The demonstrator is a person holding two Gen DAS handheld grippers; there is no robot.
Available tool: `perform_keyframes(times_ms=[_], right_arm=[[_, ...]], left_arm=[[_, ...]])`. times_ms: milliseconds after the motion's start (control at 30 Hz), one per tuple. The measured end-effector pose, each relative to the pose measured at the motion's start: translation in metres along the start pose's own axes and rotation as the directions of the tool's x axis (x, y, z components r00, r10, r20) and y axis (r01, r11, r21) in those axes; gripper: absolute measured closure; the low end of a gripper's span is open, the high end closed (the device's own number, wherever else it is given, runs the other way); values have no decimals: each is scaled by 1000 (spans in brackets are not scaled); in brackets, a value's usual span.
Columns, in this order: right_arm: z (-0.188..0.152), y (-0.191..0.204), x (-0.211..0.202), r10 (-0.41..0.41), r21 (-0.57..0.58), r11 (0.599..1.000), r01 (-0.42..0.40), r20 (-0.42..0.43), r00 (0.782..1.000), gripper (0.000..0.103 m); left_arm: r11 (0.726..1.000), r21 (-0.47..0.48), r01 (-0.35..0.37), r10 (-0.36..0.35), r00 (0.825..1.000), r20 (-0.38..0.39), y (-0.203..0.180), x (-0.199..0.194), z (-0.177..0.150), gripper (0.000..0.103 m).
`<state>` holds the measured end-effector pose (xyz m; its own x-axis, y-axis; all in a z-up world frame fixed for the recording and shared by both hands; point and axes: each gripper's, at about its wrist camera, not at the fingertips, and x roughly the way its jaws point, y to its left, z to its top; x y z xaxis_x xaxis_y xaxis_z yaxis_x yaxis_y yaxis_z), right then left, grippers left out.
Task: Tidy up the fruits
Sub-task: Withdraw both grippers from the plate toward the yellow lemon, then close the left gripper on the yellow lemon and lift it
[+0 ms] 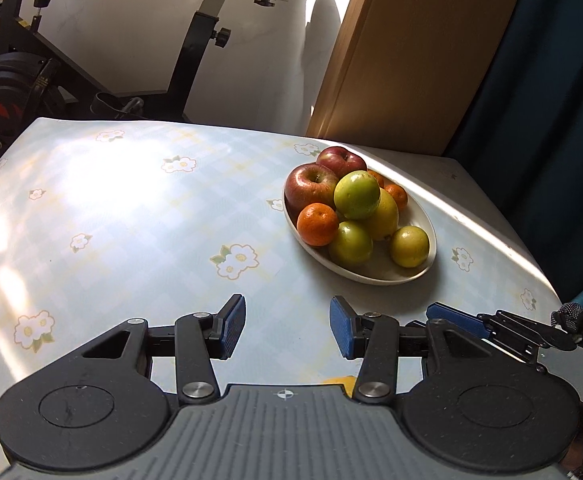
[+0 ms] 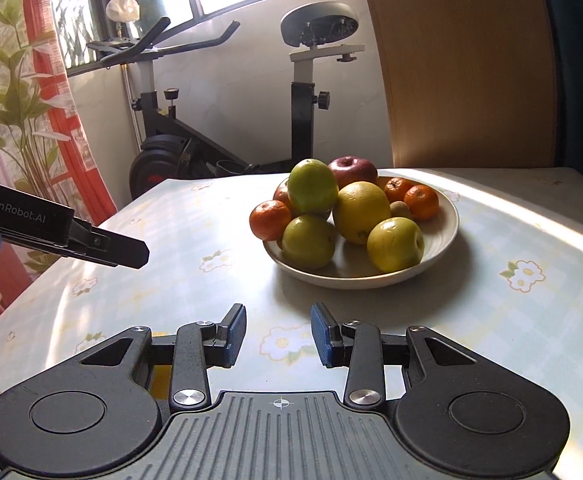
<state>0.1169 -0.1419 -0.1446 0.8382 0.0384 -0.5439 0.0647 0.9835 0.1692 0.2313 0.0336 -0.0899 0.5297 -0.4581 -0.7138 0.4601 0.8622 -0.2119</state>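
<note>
A white oval bowl [image 1: 387, 280] [image 2: 371, 280] stands on the flowered tablecloth, piled with fruit. The pile holds red apples [image 1: 311, 188] [image 2: 349, 168], green apples [image 1: 357, 194] [image 2: 311, 186], a yellow citrus [image 2: 361, 210], tangerines [image 1: 317, 224] [image 2: 269, 220] and a small kiwi [image 2: 401, 208]. My left gripper [image 1: 287, 326] hovers over the cloth, near and left of the bowl, open with nothing between its blue pads. My right gripper [image 2: 278, 334] is also open and holds nothing, short of the bowl's near rim. One finger [image 1: 457, 318] of it shows beside the left one.
An exercise bike [image 2: 227, 152] stands behind the table's far edge. A wooden panel [image 2: 463, 64] and a dark blue curtain [image 1: 551, 100] rise at the back right. The left gripper's finger [image 2: 103, 242] reaches in over the table's left side.
</note>
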Motion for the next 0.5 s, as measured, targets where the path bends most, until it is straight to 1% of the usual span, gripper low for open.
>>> perform_keyframes(times_ms=[100, 200, 367, 500], right_arm=[[-10, 6, -4, -6, 4, 1000, 6, -20, 1000, 69], [-18, 11, -6, -20, -13, 1000, 19, -40, 999, 69], [-26, 16, -12, -29, -39, 999, 27, -60, 998, 68], [-31, 14, -15, -25, -28, 999, 23, -84, 996, 68]], left_arm=[[1000, -7, 8, -8, 1000, -9, 3, -3, -11, 54], [999, -34, 15, -16, 1000, -16, 10, -3, -23, 54], [997, -81, 3, -7, 999, -44, 23, 3, -39, 54], [994, -106, 35, -42, 997, -69, 26, 10, -42, 54]])
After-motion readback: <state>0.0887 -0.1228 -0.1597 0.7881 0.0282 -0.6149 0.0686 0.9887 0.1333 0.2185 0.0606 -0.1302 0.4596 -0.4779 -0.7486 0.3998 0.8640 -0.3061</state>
